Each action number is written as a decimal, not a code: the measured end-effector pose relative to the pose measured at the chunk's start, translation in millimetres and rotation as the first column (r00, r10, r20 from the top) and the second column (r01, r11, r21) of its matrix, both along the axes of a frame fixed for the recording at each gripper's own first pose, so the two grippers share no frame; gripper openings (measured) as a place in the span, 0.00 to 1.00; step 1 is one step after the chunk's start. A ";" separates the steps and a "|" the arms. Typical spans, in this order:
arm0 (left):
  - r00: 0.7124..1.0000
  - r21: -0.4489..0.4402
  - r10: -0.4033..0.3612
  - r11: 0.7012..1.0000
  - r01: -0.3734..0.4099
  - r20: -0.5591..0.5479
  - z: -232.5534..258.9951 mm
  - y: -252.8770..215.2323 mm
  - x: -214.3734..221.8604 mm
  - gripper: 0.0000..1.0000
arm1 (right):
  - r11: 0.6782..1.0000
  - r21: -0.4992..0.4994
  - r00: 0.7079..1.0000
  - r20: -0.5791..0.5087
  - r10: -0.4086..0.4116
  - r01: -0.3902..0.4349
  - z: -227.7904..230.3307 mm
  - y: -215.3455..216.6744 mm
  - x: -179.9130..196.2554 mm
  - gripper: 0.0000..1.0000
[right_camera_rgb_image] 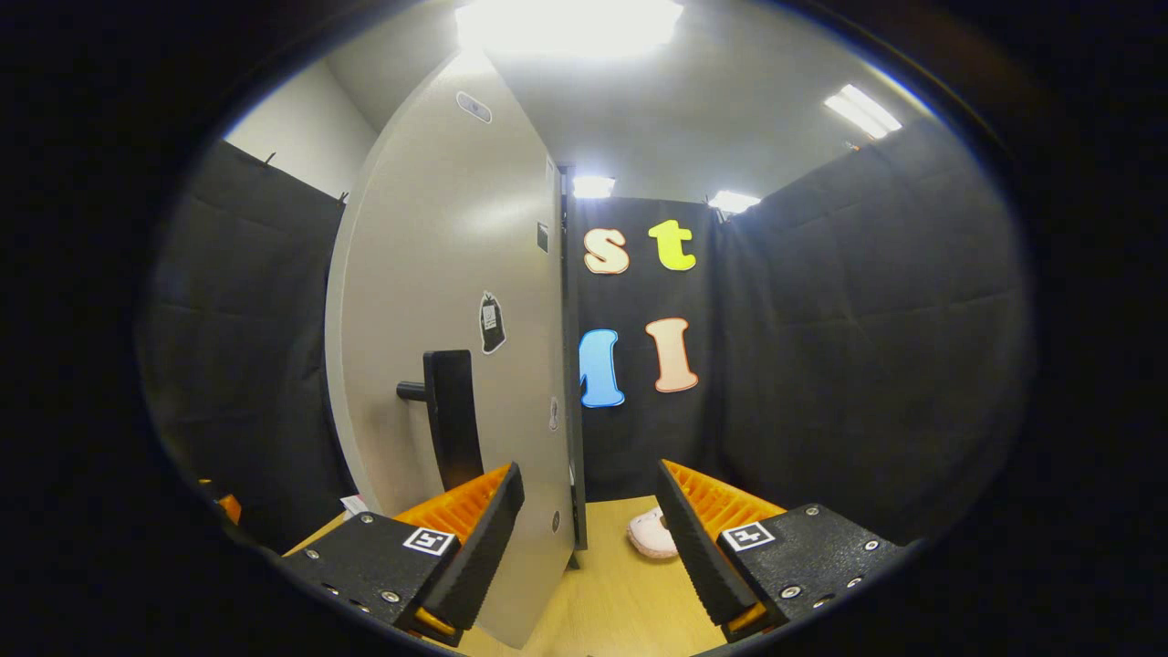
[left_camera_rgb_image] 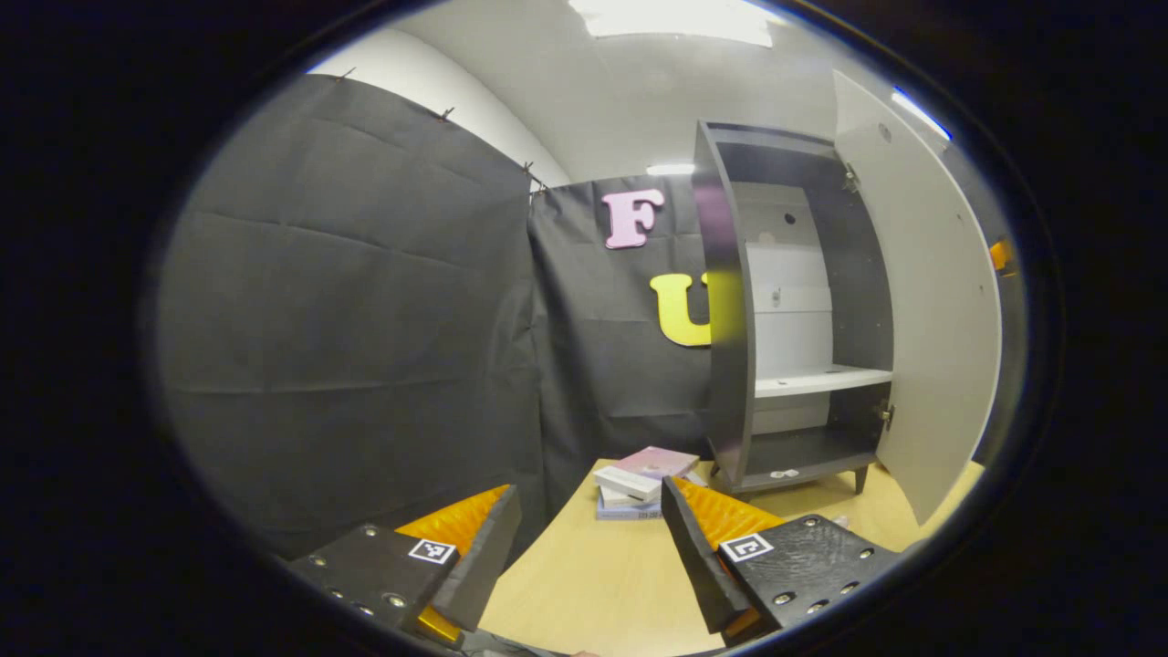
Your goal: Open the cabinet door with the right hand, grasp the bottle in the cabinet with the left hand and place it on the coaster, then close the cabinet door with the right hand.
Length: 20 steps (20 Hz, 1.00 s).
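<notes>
The cabinet door [left_camera_rgb_image: 922, 301] is the thing to watch here. It stands swung wide open, hanging off the right side of the cabinet [left_camera_rgb_image: 725, 301], tall and upright. In the right gripper view its outer face [right_camera_rgb_image: 438, 301] is close in front and a bit to the left. The black handle [right_camera_rgb_image: 452, 415] sticks out of it, long axis vertical, just above the left finger of the right gripper [right_camera_rgb_image: 591, 520]. Those jaws are spread apart with nothing between them, not touching the handle. The right hand is clearly the nearer one to the door, so a push or pull to the left looks like its job.

The left gripper [left_camera_rgb_image: 591, 538] sits well back from the cabinet over the table [left_camera_rgb_image: 566, 584], jaws also apart and empty. The cabinet lies ahead and to its right.

The bottle is the tricky bit. The white shelf [left_camera_rgb_image: 821, 379] inside the cabinet looks bare, and the bottom compartment only has a small pale thing [left_camera_rgb_image: 785, 474], too tiny to identify. So where the bottle sits can't be told from here.

On the table past the cabinet's right side there's a pinkish round thing [right_camera_rgb_image: 652, 534], half hidden behind the right gripper's finger. It could be the coaster, but that's a guess. A stack of books [left_camera_rgb_image: 639, 479] lies just left of the cabinet's foot.
</notes>
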<state>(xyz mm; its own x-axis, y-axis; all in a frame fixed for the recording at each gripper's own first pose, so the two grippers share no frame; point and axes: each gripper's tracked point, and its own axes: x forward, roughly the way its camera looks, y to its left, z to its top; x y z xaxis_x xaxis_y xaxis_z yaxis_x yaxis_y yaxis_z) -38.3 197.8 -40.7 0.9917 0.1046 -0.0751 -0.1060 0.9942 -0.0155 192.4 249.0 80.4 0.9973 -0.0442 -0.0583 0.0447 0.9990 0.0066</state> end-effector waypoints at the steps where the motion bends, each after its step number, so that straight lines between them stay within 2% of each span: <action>1: 1.000 0.000 -0.001 1.000 0.001 0.000 0.4 3.4 -0.4 0.89 | 1.000 -0.002 1.000 0.000 0.007 -0.007 0.7 6.4 0.8 0.91; 7: 1.000 0.007 0.001 1.000 -0.001 -0.006 -6.1 25.7 -4.0 0.89 | 0.998 -0.005 0.998 -0.001 0.065 -0.065 -0.9 49.3 12.2 0.90; 15: 0.999 0.003 0.048 0.999 -0.048 -0.025 -16.9 58.1 -12.6 0.89 | 0.990 -0.019 0.990 0.001 0.142 -0.142 -4.4 107.9 29.8 0.91; 16: 0.998 0.002 0.055 0.998 -0.055 -0.028 -18.1 61.6 -13.1 0.92 | 0.987 -0.020 0.988 -0.004 0.157 -0.157 -6.4 116.7 31.6 0.91; 20: 0.996 0.000 0.074 0.997 -0.075 -0.041 -21.8 71.2 -15.2 0.89 | 0.978 -0.026 0.979 -0.024 0.205 -0.205 -14.1 136.4 51.0 0.92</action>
<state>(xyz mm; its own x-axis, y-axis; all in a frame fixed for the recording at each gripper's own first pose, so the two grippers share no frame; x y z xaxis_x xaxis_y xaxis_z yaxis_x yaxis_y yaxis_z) -53.5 269.0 -62.6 0.9772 0.1779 -0.1158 -0.1804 0.9835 -0.0116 243.5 385.4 66.4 0.9839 0.1591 -0.0813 -0.1612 0.9867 -0.0206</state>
